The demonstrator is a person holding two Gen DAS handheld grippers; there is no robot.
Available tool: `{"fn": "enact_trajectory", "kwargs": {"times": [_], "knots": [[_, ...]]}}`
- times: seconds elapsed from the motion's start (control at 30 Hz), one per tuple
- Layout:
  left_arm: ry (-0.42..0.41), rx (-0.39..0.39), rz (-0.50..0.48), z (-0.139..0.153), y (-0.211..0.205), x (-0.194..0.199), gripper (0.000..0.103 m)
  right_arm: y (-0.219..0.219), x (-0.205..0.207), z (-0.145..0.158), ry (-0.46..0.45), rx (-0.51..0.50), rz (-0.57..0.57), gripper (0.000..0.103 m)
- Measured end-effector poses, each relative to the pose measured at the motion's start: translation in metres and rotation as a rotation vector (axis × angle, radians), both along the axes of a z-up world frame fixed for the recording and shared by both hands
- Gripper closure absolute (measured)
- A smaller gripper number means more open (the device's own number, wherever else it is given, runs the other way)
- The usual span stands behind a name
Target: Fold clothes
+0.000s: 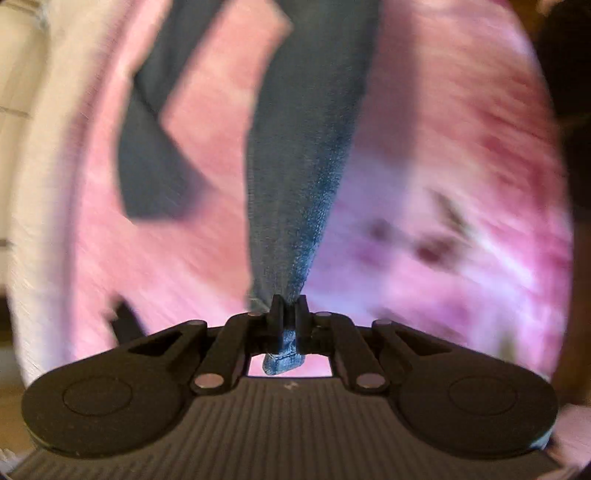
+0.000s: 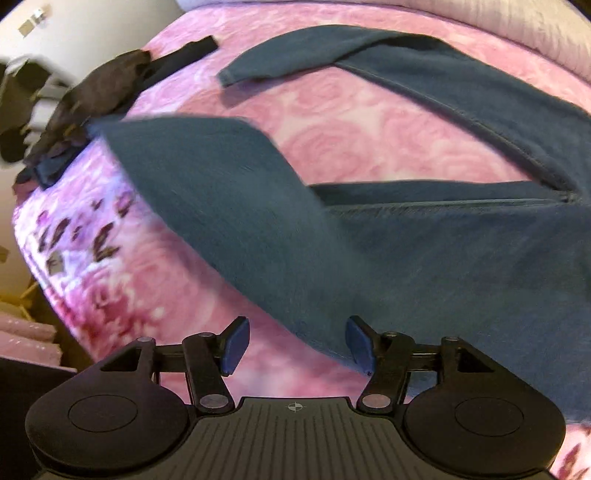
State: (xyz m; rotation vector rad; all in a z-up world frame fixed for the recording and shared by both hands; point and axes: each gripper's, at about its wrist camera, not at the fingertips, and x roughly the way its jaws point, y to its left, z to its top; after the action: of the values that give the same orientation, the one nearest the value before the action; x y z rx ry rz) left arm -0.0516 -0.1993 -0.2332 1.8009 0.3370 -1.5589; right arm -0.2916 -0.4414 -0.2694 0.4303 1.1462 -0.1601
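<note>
Your left gripper [image 1: 290, 314] has its fingers pressed together on a hem of the blue garment [image 1: 295, 166], and the cloth runs taut from the pinch straight ahead of the fingers, lifted off the bedspread [image 1: 424, 147]. Your right gripper [image 2: 295, 345] has its fingers spread wide and holds nothing; the garment's [image 2: 424, 258] nearest edge lies just ahead of and beside its right finger. Beyond those fingers the garment sprawls with a sleeve [image 2: 295, 51] stretched far ahead and a flap raised to the left, so I judge the fold to be midway at most: no neat stack shows, and the sleeves and body are yet to be squared. The surface is a bed with a pink rose-print cover. Far ahead and left of the right fingers lies a dark heap [image 2: 92, 110] of other clothes at the bed's edge, with a pale wall [image 2: 92, 33] past it.
</note>
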Motion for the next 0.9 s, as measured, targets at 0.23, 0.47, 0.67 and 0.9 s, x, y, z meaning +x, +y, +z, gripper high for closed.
{"fn": "enact_trajectory", "kwargs": {"times": [0.23,0.47,0.67,0.9], "knots": [[0.284,0.257,0.249,-0.007,0.04,-0.017,0.079,-0.006,-0.006,0.0,0.013,0.016,-0.042,0.037],[0.281,0.026,0.481,-0.011,-0.035,0.026,0.062,-0.071,-0.009,0.008,0.034,-0.205,0.061,0.036],[0.224,-0.002,0.468,-0.034,-0.05,0.038,0.062,-0.126,0.021,-0.015,0.096,-0.408,0.422,0.036],[0.224,0.018,0.708,-0.05,-0.021,0.059,0.062,-0.15,0.037,-0.031,0.122,-0.46,0.633,0.036]]}}
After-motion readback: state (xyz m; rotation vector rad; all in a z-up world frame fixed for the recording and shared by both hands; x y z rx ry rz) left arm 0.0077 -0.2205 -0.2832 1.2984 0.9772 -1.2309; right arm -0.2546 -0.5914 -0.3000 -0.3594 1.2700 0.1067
